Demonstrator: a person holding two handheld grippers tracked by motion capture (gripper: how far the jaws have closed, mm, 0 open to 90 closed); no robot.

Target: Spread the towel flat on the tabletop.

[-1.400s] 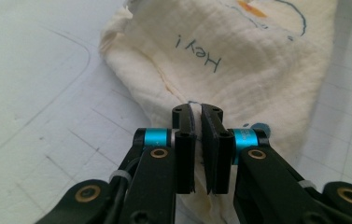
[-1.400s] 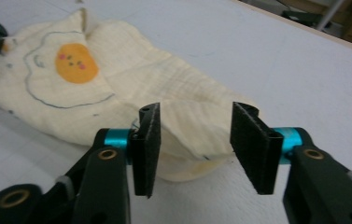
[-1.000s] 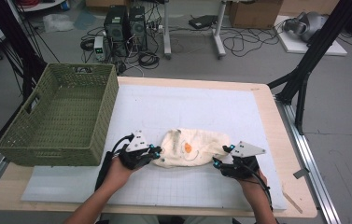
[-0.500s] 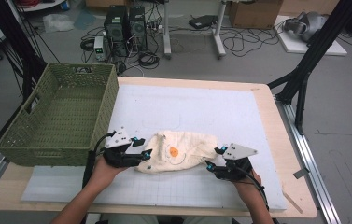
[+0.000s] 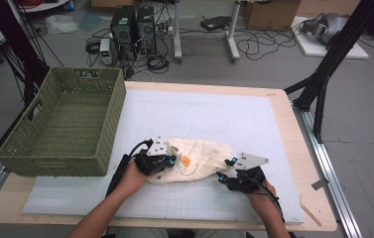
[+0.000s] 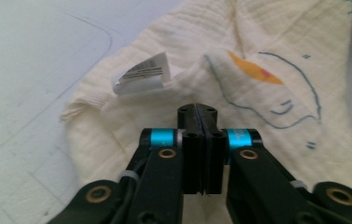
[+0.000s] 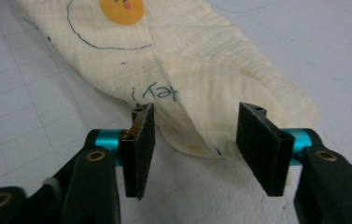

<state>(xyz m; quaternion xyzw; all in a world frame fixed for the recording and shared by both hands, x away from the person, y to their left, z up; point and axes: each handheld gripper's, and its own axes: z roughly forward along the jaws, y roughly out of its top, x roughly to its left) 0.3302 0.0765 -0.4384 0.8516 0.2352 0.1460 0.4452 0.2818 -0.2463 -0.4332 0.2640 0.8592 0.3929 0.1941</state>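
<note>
1. Left gripper (image 5: 169, 161) has its black jaws pressed together in the left gripper view; whether a fold of the cream crinkled-cotton garment (image 5: 199, 161) is pinched between them cannot be told.
2. Right gripper (image 5: 222, 174) has just been closing; its jaws stand half apart with the garment's near edge between them, pads not pressing.
3. That garment lies crumpled on the white gridded mat (image 5: 254, 119).
4. Green woven basket (image 5: 65, 124) sits left of the garment.
</note>
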